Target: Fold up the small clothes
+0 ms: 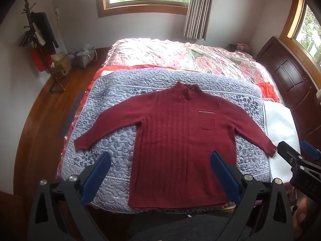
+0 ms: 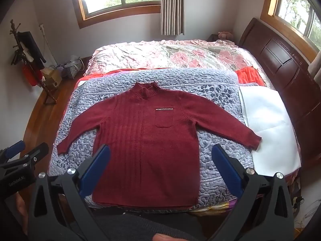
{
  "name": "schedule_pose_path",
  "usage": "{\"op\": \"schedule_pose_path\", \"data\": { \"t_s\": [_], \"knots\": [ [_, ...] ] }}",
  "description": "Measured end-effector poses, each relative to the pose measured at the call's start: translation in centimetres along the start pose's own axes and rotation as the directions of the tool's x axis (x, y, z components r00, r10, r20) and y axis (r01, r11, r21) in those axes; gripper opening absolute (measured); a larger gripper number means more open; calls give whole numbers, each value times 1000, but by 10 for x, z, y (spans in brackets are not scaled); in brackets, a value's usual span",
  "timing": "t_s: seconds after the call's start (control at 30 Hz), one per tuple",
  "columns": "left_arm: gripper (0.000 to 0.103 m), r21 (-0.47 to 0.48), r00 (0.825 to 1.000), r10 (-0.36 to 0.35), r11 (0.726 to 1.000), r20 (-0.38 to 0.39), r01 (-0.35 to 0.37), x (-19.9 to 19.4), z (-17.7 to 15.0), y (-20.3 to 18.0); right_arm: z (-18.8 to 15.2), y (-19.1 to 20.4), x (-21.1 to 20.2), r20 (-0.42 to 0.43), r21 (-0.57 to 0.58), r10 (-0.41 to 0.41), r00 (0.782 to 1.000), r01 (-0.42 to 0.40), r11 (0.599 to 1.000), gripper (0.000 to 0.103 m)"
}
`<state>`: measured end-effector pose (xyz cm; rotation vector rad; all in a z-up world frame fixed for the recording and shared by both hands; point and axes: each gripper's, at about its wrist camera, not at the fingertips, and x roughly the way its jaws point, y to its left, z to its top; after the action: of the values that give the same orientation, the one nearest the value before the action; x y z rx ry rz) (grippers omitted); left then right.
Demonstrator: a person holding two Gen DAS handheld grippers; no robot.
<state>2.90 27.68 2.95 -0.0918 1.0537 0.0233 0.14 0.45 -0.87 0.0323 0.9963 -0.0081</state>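
A dark red knitted sweater (image 1: 180,140) (image 2: 148,146) with a high collar and a chest pocket lies flat, front up, both sleeves spread, on a blue-grey quilted blanket (image 1: 112,104) (image 2: 216,92). My left gripper (image 1: 160,158) hovers open above the sweater's lower left part, holding nothing. My right gripper (image 2: 160,150) is open too, above the lower hem area, empty. In the left wrist view the right gripper (image 1: 295,154) shows at the right edge, beside the sleeve cuff. The left gripper (image 2: 26,150) appears at the left edge of the right wrist view.
The blanket covers the near part of a bed with a pink floral cover (image 1: 180,54) behind. A white sheet (image 2: 266,120) lies right of the blanket, next to a dark wooden headboard (image 2: 280,60). A coat stand (image 1: 38,40) and a basket (image 1: 86,57) stand on the wooden floor at left.
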Motion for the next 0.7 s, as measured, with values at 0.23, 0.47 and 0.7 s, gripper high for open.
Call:
{"op": "schedule_pose_path", "data": {
  "t_s": [0.23,0.47,0.7],
  "knots": [
    [99,2,1000,1,1000,-2,-1,-2,0,-2,0,0,1,-3,0,2,1000,-2,1000,100],
    [99,3,1000,1,1000,-2,-1,-2,0,-4,0,-1,0,-3,2,3,1000,-3,1000,100],
    [99,3,1000,2,1000,-2,-2,-2,2,-3,-2,-1,2,-3,6,3,1000,-3,1000,100]
  ]
}}
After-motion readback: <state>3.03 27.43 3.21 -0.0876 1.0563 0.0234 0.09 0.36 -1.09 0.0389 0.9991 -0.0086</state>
